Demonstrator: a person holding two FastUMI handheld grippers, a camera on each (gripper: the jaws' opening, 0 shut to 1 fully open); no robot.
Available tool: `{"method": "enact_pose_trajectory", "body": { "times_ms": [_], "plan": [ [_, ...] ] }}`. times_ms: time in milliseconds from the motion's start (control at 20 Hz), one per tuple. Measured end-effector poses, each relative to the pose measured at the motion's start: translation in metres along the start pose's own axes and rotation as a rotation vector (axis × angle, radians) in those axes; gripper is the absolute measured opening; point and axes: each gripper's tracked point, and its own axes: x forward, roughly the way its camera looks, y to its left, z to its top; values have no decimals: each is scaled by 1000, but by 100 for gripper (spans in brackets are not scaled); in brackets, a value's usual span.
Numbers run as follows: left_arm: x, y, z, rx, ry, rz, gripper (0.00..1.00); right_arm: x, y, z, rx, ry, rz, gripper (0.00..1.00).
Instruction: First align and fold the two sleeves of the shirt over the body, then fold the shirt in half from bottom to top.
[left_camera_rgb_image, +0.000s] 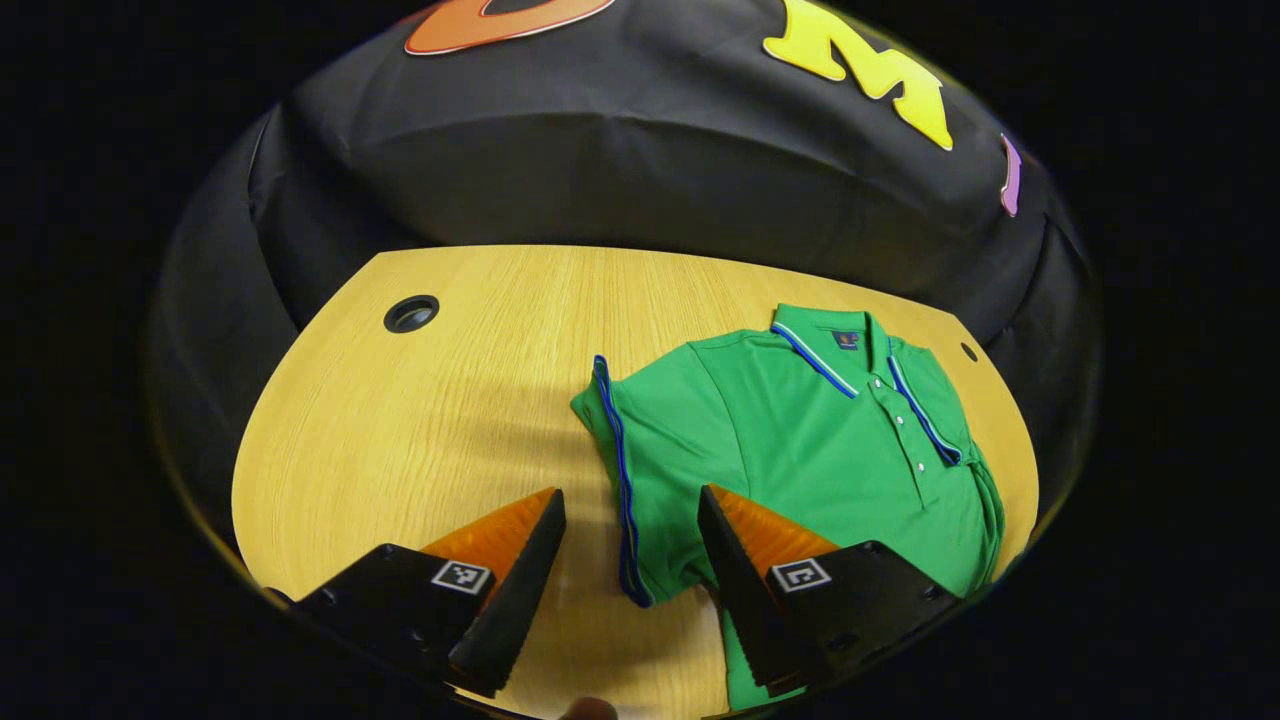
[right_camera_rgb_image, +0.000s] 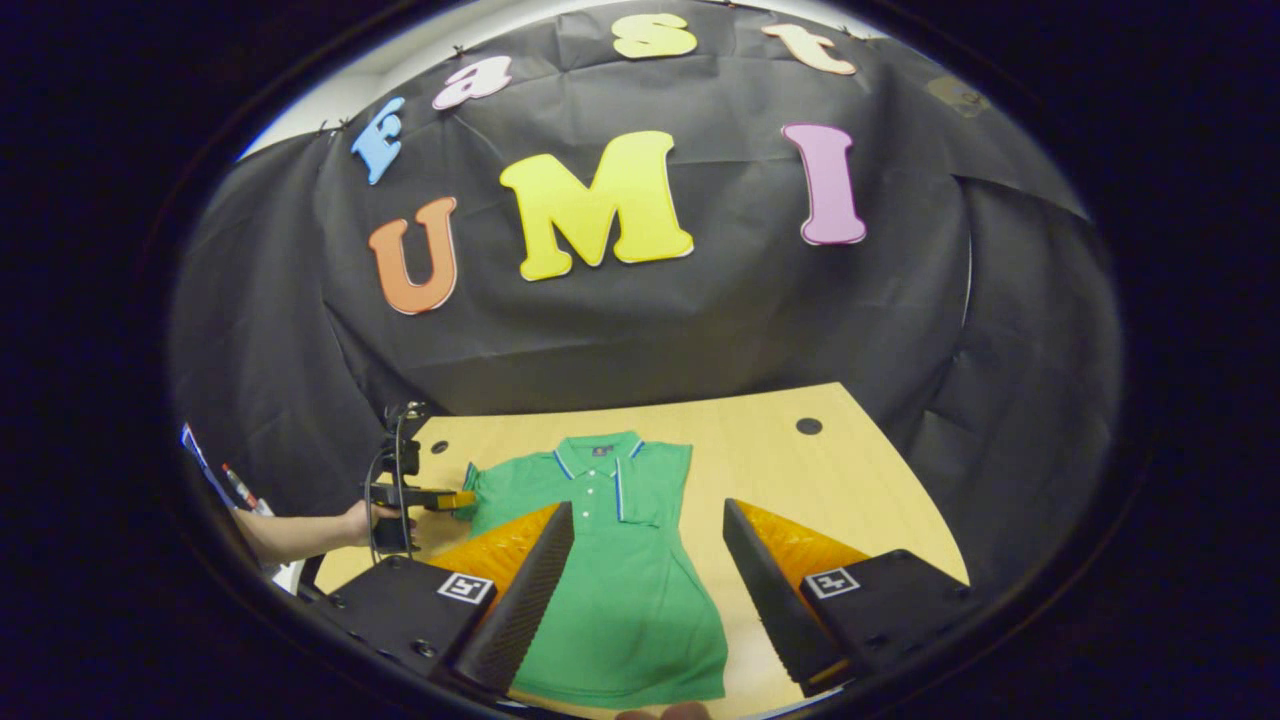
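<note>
- In the left gripper view, the left gripper (left_camera_rgb_image: 630, 535) hangs low over the wooden worktop (left_camera_rgb_image: 420, 420), pointing forward, its fingers spread wide and holding nothing.
- Between its fingers lies the folded-in sleeve (left_camera_rgb_image: 625, 470), with a blue-striped edge, of a green polo shirt (left_camera_rgb_image: 780, 450); neither finger touches the cloth, as far as can be seen.
- The shirt body stretches ahead and to the right of this gripper, collar (left_camera_rgb_image: 835, 350) at the far end.
- In the right gripper view, a hand (right_camera_rgb_image: 365, 522) on an outstretched forearm holds the left gripper level at the shirt's left sleeve.
- The right gripper (right_camera_rgb_image: 650, 540) hangs higher, above the shirt's lower half, fingers wide apart and empty.
- The shirt lies flat ahead of it, hem nearest, collar farthest.
</note>
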Motion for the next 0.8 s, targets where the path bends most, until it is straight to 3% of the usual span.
{"method": "enact_pose_trajectory", "body": {
  "times_ms": [50,100,200,250,300,350,450,500,550,600,800],
  "plan": [
    [4,-1,0,-6,1,-2,78,1,-2,-4,14,15,-9,96],
    [7,-2,1,-16,2,-2,73,1,-7,-8,26,26,-17,96],
    [13,1,3,-11,3,14,53,2,-14,-13,33,38,-37,100],
    [14,2,3,-4,-1,22,42,2,-19,-15,34,42,-51,96],
    [15,4,4,-7,-4,30,38,3,-23,-17,48,52,-66,96],
    [16,6,4,-24,-6,41,25,4,-26,-22,80,70,-73,96],
    [14,6,3,-56,0,28,11,5,-29,-25,141,80,-75,96],
    [12,3,3,-69,7,7,8,6,-34,-25,147,76,-82,96],
    [10,0,3,-76,10,-5,0,5,-38,-24,143,69,-91,96],
    [8,0,6,-78,6,-10,4,4,-40,-22,132,58,-98,96],
    [-9,-6,33,-77,-57,0,3,-1,-35,-17,68,29,-99,96]
  ]
}}
